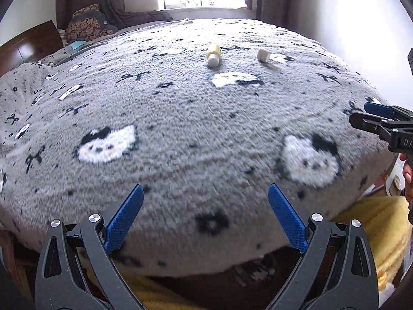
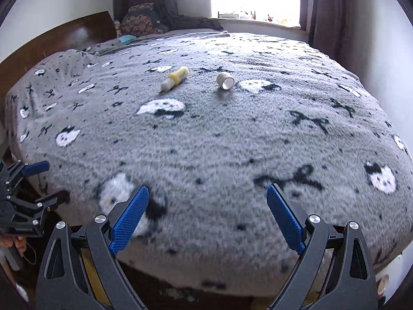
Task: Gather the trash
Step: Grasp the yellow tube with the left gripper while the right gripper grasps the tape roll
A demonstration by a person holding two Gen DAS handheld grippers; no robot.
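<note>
the left gripper (image 1: 205,208) and right gripper (image 2: 207,210) both hover over the near edge of the bed (image 1: 180,118) with jaws spread wide and nothing between them. on the grey blanket (image 2: 232,134) a yellow tube (image 1: 213,54) lies far off at 12 o'clock in the left view, at 11 o'clock in the right. a small white roll (image 1: 263,55) lies near the tube at its 3 o'clock, not touching it.
</note>
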